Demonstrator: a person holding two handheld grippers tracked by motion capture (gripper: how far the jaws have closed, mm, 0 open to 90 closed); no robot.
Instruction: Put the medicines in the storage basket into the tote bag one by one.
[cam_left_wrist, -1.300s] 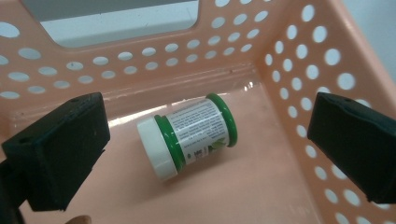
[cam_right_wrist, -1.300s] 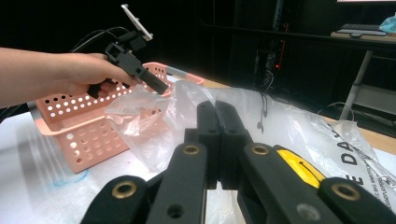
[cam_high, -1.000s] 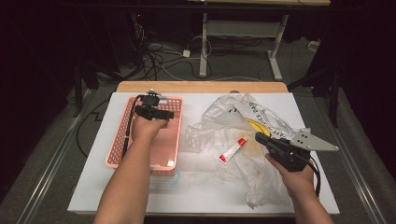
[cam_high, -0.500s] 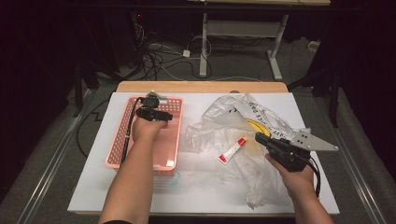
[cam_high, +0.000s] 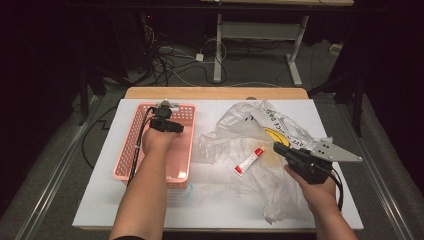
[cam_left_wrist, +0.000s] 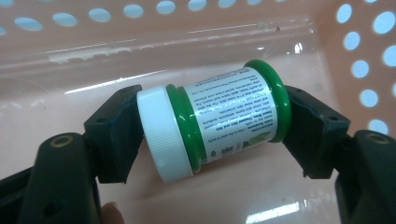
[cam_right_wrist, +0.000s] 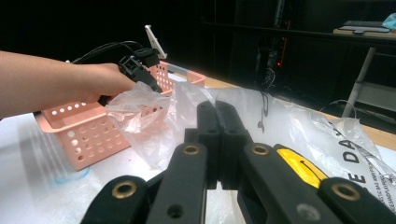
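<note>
A small jar (cam_left_wrist: 224, 121) with a white cap, green body and printed label lies on its side on the floor of a pink perforated basket (cam_high: 127, 150). My left gripper (cam_left_wrist: 212, 126) reaches down into the basket (cam_left_wrist: 355, 70). Its jaws have just been closing, with the jar between them. One pad now touches the cap and the other the jar's base. In the high view the left gripper (cam_high: 167, 125) sits over the basket's far half. My right gripper (cam_high: 277, 146) hovers shut and empty over a crumpled clear plastic bag (cam_high: 250, 130); its jaws (cam_right_wrist: 217, 109) point toward the basket (cam_right_wrist: 79, 135).
A small white tube with a red cap (cam_high: 249, 161) lies on the bag, left of the right gripper. The bag carries black lettering and a yellow mark (cam_right_wrist: 299, 170). Everything rests on a white board (cam_high: 225, 205) on a wooden table. Cables and desk legs stand beyond it.
</note>
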